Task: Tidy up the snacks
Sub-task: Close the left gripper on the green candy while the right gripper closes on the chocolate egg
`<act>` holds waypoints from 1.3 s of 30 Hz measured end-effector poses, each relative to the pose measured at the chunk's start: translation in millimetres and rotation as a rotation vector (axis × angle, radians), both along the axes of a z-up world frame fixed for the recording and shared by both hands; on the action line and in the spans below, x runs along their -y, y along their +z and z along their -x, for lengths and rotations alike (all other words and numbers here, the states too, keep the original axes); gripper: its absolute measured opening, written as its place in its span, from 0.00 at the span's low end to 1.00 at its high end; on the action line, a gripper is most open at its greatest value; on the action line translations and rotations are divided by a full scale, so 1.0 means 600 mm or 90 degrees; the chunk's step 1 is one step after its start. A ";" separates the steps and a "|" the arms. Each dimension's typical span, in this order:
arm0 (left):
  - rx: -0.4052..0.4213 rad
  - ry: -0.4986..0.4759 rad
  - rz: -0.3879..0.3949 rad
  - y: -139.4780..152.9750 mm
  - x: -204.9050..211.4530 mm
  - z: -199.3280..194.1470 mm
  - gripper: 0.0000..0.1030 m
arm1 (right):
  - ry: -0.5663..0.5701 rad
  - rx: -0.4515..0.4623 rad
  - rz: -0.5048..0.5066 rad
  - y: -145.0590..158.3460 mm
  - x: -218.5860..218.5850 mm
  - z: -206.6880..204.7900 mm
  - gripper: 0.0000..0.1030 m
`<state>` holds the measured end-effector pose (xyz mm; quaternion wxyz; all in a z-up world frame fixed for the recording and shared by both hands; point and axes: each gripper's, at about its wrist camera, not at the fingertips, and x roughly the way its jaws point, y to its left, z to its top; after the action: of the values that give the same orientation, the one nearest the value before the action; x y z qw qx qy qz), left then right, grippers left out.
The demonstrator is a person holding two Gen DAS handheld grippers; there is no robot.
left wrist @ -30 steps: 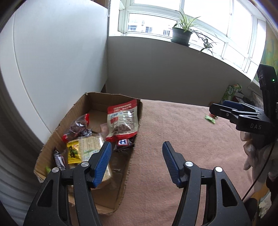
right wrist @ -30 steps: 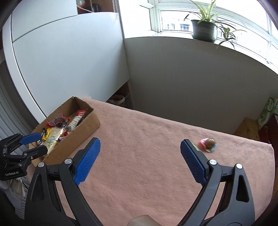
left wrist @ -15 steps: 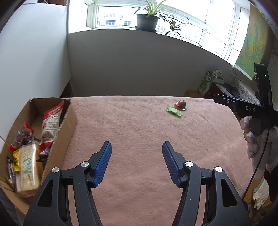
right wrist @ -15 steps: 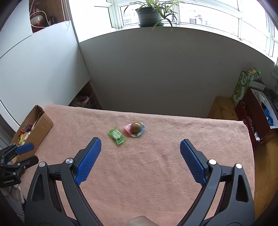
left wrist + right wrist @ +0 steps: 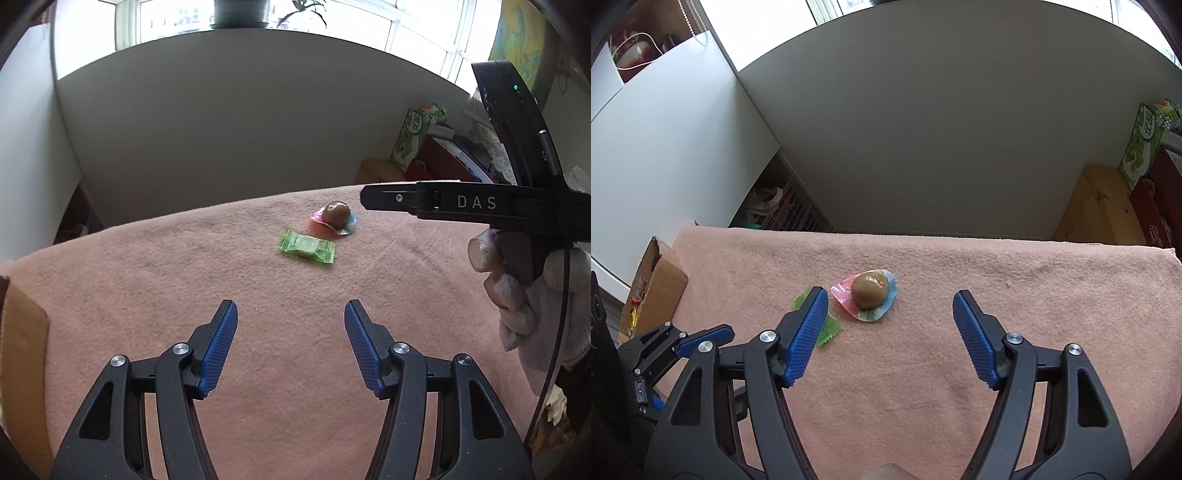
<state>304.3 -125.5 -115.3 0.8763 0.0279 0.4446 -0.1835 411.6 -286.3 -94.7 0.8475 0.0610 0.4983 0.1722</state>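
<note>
Snacks: small green crinkle-edged candy wrapper [image 5: 307, 246] and brown round sweet sealed in a pink-and-blue plastic packet [image 5: 335, 216] lie just beside each other on the pink fleece cloth [image 5: 258, 280], toward its far side.
Right tongs: right gripper [image 5: 890, 321] hangs over the pair, jaws closing with nothing pressed between them; the round sweet [image 5: 870, 293] sits in the gap, nearer the left blue pad.
Left tongs: left gripper [image 5: 290, 345] stands partly open and empty, short of the green candy.
Box: brown cardboard box [image 5: 659, 284] with packets inside stands at the cloth's far left, well apart from both sweets.
Risk, pinch: that left pad covers part of the green wrapper [image 5: 827, 330]; closing here may trap both items or flick one away.
Risk, slip: the round sweet is probably slick and may squirt out of flat pads.
Risk, clash: both tools aim at one spot and may knock together.
Hidden: box contents are mostly cut off; print on either wrapper is unreadable; whether the right pads touch the cloth cannot be told.
</note>
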 end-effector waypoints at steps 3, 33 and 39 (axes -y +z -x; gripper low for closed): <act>0.000 -0.017 -0.018 -0.016 0.021 -0.030 0.58 | 0.008 -0.019 -0.014 -0.014 -0.002 -0.018 0.60; 0.029 -0.074 -0.038 -0.038 0.046 -0.081 0.35 | 0.045 -0.039 0.023 -0.048 -0.046 -0.040 0.32; 0.034 -0.071 -0.035 -0.034 0.040 -0.078 0.28 | 0.046 -0.036 0.010 -0.050 -0.031 -0.035 0.31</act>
<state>351.3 -149.5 -135.9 0.8752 0.0816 0.4236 -0.2189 432.4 -267.4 -124.6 0.8270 0.0413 0.5251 0.1967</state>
